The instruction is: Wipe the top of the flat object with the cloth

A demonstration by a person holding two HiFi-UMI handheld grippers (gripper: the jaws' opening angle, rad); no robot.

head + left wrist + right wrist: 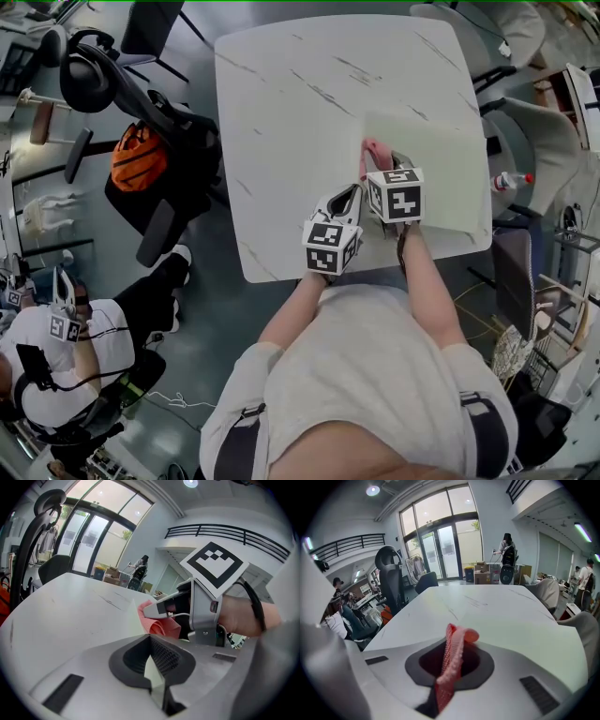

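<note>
Pinching pink textured cloth (454, 644), right gripper (450, 665) over pale thin flat sheet (431, 169) near white marbled table (300, 112) front-right edge; left gripper (152, 665) jaws clamped on sheet's corner.

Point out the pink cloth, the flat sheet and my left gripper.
pink cloth (450, 653), right gripper view, the strip pinched between the jaws.
flat sheet (441, 178), head view, bare middle of its top.
left gripper (353, 194), head view, its jaw tips at the sheet's near edge.
</note>
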